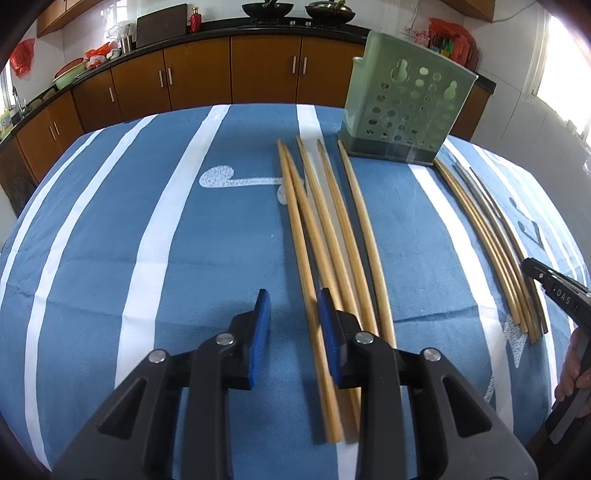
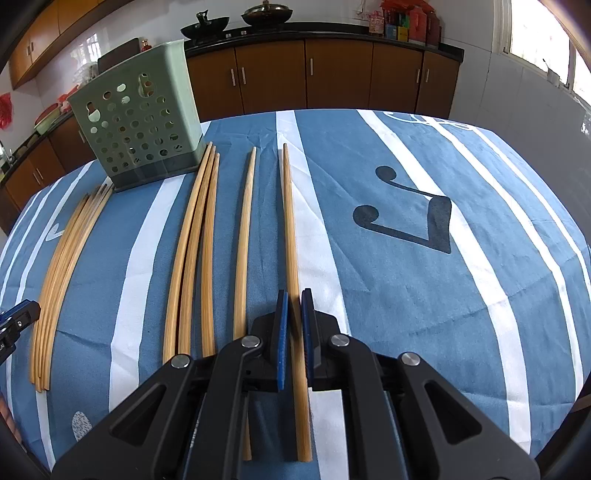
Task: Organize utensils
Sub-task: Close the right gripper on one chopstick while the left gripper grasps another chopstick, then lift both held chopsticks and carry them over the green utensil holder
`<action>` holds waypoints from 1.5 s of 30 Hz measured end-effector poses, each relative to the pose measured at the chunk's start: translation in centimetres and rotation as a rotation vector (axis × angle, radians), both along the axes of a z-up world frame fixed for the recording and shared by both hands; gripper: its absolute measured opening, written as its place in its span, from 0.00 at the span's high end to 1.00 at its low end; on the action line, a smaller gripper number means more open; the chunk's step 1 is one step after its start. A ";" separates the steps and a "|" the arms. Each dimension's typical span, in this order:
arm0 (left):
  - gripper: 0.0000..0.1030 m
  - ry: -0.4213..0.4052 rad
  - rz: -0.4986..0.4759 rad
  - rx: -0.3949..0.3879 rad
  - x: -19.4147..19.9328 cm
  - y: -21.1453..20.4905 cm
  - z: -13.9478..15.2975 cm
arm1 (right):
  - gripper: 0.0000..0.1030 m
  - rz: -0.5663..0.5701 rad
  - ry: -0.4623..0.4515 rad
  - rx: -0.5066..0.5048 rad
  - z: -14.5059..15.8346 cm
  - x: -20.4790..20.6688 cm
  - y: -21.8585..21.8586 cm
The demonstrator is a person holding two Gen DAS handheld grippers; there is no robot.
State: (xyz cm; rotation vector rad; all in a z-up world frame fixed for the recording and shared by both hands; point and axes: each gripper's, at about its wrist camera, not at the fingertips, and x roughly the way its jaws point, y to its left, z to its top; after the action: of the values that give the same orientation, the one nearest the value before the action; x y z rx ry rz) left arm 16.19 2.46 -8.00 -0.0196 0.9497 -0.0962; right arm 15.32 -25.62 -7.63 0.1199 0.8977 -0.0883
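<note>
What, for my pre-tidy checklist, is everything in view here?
Chopstick holder: one, pale green, perforated, far side of table.
Left chopsticks: about five, tan, left of holder.
Middle chopsticks: four, tan, right of holder; three close, one apart.
Held chopstick: one, tan, rightmost.
Tablecloth: one, blue with white stripes, covers table.
Cabinets: several, brown, back wall.
Woks: two, dark, on counter.
Left tool: one, black with blue pads, open around a left chopstick.
Right tool: one, same colours, shut on held chopstick.

The left gripper (image 1: 293, 308) hangs part-open over one chopstick (image 1: 308, 280); four lie alongside, near the green holder (image 1: 402, 110)
</note>
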 end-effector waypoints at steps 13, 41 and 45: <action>0.92 -0.022 -0.019 0.085 2.8 -0.3 -0.2 | 0.93 0.018 -0.002 -0.005 0.0 1.7 -0.2; 0.91 -0.056 -0.030 0.024 1.7 3.2 -0.5 | 0.92 0.000 -0.026 0.010 -0.1 1.0 -1.9; 0.92 -0.050 -0.026 0.028 1.5 3.2 -0.3 | 0.93 0.001 -0.023 0.015 0.0 0.9 -2.0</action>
State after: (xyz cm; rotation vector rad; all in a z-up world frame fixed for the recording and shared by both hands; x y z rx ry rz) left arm 17.72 5.68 -8.34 0.0210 0.9016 -0.1072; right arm 16.25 -27.61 -7.60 0.1337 0.8755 -0.0788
